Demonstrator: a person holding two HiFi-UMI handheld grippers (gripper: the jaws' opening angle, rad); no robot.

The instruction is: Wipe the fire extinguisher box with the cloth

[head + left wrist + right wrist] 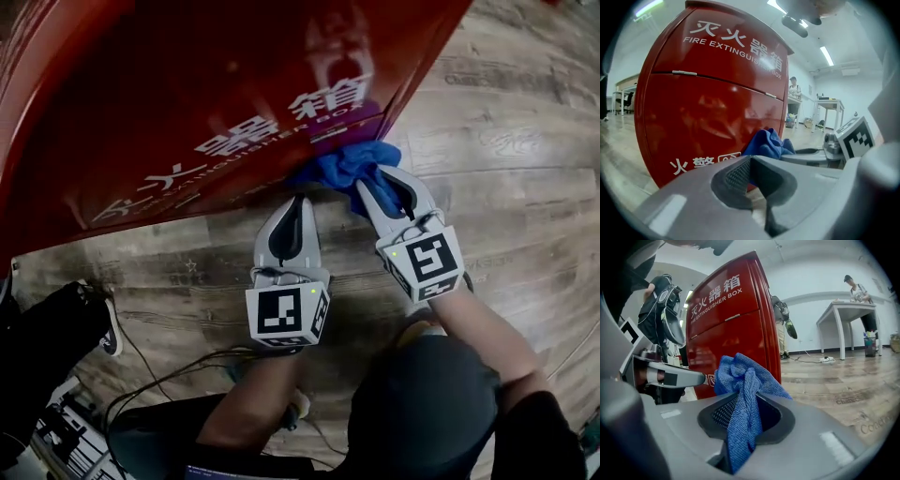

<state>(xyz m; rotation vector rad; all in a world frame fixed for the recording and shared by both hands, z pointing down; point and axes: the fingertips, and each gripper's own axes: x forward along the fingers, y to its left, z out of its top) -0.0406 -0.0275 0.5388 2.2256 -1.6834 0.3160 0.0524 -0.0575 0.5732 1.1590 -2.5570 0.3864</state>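
Observation:
The red fire extinguisher box [187,84] stands on the wooden floor, with white lettering on its front. My right gripper [378,180] is shut on a bunched blue cloth [345,167], and the cloth rests against the box's lower front corner. In the right gripper view the cloth [740,376] hangs down between the jaws of the right gripper [747,397], with the box [731,324] just behind it. My left gripper [298,202] is shut and holds nothing. It sits just left of the cloth, its tip close to the box. The left gripper view shows the box [708,108] and the cloth [766,143].
Black cables [159,375] and a dark object [47,337] lie on the floor at lower left. A white table [843,310] with a person [860,287] beside it stands far to the right. More tables [829,105] stand in the background.

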